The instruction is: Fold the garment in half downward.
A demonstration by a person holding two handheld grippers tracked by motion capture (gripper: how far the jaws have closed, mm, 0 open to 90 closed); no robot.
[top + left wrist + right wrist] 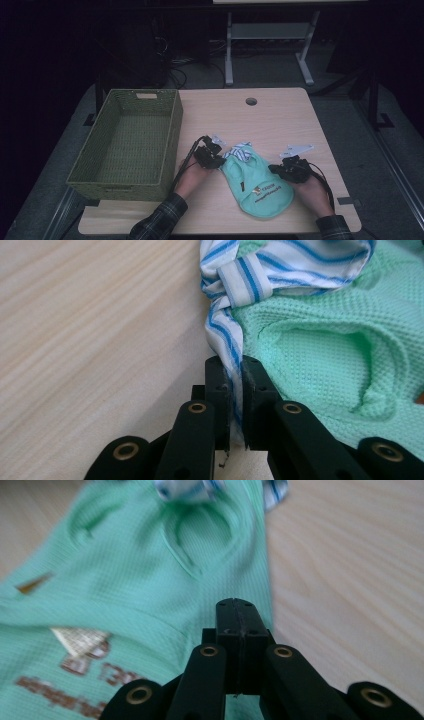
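- Pale wooden counter [280,115] carries a mint-green garment [260,185] near its front edge, with a green woven basket [127,142] well apart at the left
- left claw [237,390] is clamped on the garment's blue-and-white striped trim [227,340], pinched between both pads at the garment's left edge
- right claw [239,625] has its jaws pressed together, resting at the garment's right edge, just beside bare wood

Green garment [260,187]: brownish-gold print with a small emblem above lettering, seen in the high view and right gripper view [75,675]; letters too small or blurred to read; no other legible text, numbers or signs.
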